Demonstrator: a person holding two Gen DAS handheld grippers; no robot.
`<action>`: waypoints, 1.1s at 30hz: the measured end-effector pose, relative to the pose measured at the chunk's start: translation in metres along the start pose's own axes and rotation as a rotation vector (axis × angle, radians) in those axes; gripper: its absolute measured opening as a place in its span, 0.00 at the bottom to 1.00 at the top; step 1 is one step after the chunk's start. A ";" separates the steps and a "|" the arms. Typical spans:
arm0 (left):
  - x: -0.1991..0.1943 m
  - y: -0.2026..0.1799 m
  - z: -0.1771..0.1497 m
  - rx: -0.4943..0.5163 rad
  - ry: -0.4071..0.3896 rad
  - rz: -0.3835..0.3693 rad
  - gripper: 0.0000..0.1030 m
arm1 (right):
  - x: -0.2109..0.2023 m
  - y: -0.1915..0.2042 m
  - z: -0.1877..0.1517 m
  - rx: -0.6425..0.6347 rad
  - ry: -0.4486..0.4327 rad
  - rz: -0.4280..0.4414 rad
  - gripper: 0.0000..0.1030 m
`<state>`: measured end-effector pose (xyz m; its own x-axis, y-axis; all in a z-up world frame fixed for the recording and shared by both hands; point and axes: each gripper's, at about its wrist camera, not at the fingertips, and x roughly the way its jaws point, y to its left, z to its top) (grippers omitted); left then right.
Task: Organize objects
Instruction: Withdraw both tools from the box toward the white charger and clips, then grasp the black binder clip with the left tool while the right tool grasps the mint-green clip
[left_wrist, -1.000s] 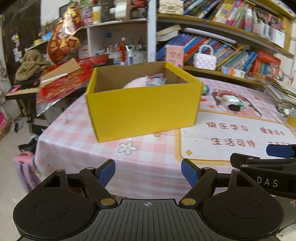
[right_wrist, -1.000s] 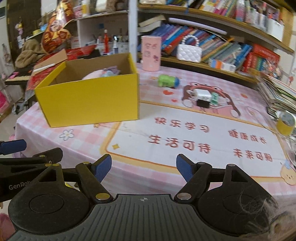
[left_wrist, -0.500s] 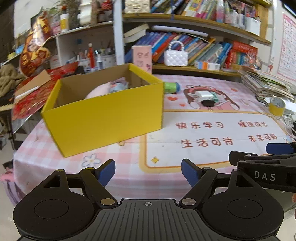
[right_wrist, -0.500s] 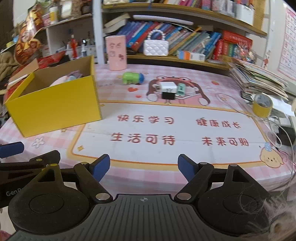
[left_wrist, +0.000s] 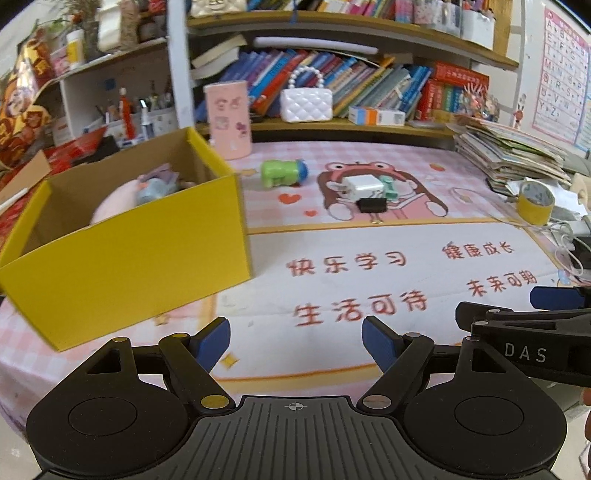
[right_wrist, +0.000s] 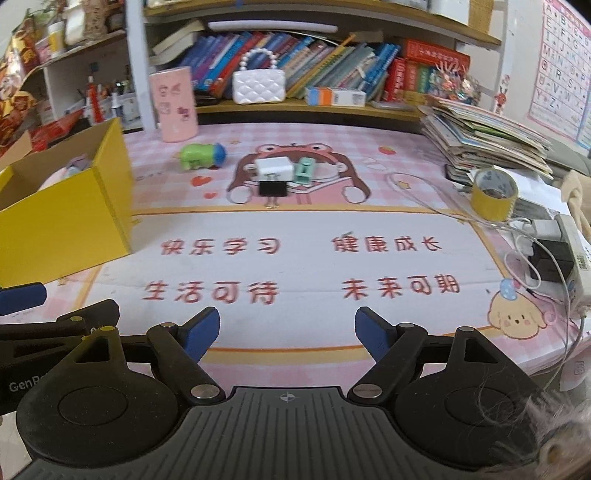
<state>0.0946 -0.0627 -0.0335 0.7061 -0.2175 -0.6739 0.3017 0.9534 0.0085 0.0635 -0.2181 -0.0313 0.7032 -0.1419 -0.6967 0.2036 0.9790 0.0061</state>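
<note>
Box (left_wrist: 125, 254) contents (blurred, maybe plush) left-view only.

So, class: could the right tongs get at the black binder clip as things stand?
Probably yes. The right tongs are open and empty, and only bare tablecloth lies before the black binder clip; the white charger sits just behind it.

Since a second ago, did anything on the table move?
Only the view swung right: the yellow box slid toward the left edge, and the tape roll appeared. Both tongs, left and right, remain open and empty. The green toy and white charger stayed put.
</note>
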 end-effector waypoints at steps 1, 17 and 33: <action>0.004 -0.004 0.003 0.003 0.002 -0.003 0.79 | 0.003 -0.005 0.003 0.004 0.004 -0.004 0.77; 0.057 -0.047 0.058 -0.052 -0.006 0.044 0.79 | 0.058 -0.061 0.063 -0.012 -0.004 0.055 0.77; 0.106 -0.079 0.100 -0.093 -0.011 0.132 0.78 | 0.117 -0.100 0.124 -0.044 -0.031 0.148 0.77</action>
<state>0.2096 -0.1818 -0.0319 0.7425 -0.0912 -0.6637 0.1460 0.9889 0.0275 0.2101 -0.3503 -0.0245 0.7443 0.0010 -0.6679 0.0663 0.9949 0.0754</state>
